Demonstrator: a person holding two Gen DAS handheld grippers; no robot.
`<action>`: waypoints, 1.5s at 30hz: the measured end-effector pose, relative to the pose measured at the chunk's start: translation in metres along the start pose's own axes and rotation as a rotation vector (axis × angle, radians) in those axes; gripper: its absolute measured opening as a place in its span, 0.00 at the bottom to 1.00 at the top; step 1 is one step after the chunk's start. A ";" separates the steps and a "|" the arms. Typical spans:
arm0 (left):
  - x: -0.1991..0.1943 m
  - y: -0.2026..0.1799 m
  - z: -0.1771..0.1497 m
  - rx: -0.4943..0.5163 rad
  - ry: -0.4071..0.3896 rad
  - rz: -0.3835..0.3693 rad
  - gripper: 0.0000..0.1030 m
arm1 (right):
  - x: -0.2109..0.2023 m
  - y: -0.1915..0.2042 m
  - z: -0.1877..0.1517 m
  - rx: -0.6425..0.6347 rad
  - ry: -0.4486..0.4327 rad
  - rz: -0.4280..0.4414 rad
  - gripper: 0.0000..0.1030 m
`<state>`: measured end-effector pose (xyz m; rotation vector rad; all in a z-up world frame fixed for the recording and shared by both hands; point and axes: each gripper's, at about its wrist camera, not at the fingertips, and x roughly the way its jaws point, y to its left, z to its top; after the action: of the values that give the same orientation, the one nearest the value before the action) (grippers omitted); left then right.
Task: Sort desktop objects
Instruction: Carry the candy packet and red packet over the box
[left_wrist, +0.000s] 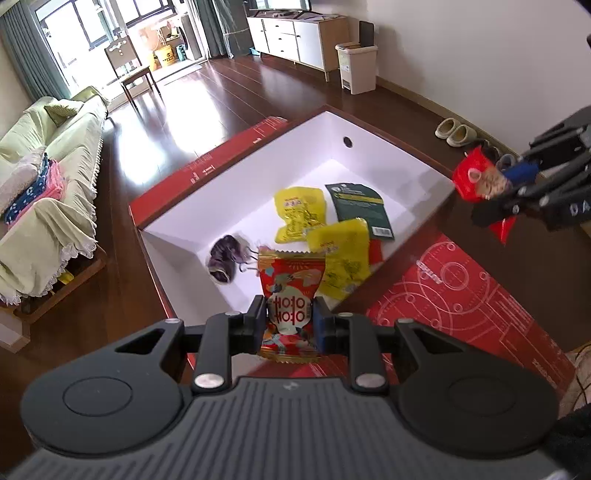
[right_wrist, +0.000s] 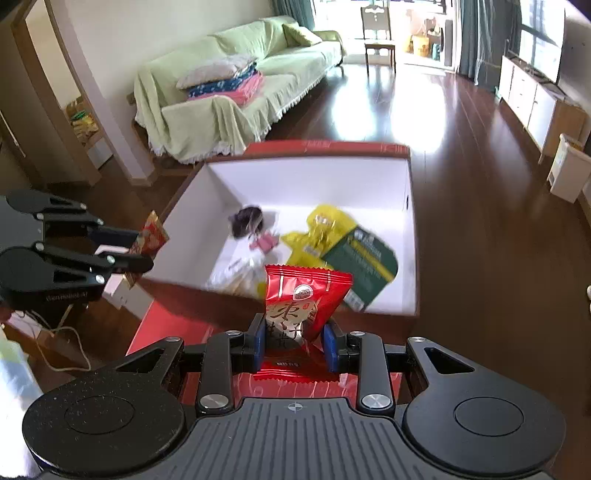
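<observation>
Black linkage arms of the left gripper (left_wrist: 289, 321) are filling the foreground of the left wrist view, its blue pads clamping a red and gold candy packet (left_wrist: 289, 295) that is standing upright between them. In the right wrist view, the right gripper (right_wrist: 295, 345) is likewise pinching a red snack packet (right_wrist: 304, 301) by its lower half. Both packets are hanging just short of the near wall of a white-lined red box (left_wrist: 373, 136). Inside the box, two yellow pouches (left_wrist: 299, 214), a dark green packet (left_wrist: 360, 206) and a dark purple bundle (left_wrist: 225, 258) are lying on the floor of it. Beyond the box, dark wooden flooring is stretching toward a green-covered sofa (right_wrist: 236, 88), a wooden chair (left_wrist: 129, 66), a white sideboard (left_wrist: 295, 37) and a beige pedal bin (left_wrist: 356, 66).
</observation>
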<state>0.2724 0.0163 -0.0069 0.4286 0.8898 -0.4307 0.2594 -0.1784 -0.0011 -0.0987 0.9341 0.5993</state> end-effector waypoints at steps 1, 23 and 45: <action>0.002 0.002 0.002 -0.001 0.000 0.003 0.21 | 0.001 -0.001 0.004 -0.001 -0.004 -0.001 0.29; 0.061 0.051 0.018 -0.062 0.068 -0.006 0.21 | 0.069 -0.008 0.069 -0.030 0.043 0.006 0.29; 0.144 0.074 0.013 -0.166 0.217 0.042 0.21 | 0.120 -0.023 0.078 0.013 0.122 0.017 0.29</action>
<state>0.4002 0.0454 -0.1030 0.3442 1.1158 -0.2719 0.3815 -0.1192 -0.0518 -0.1165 1.0579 0.6082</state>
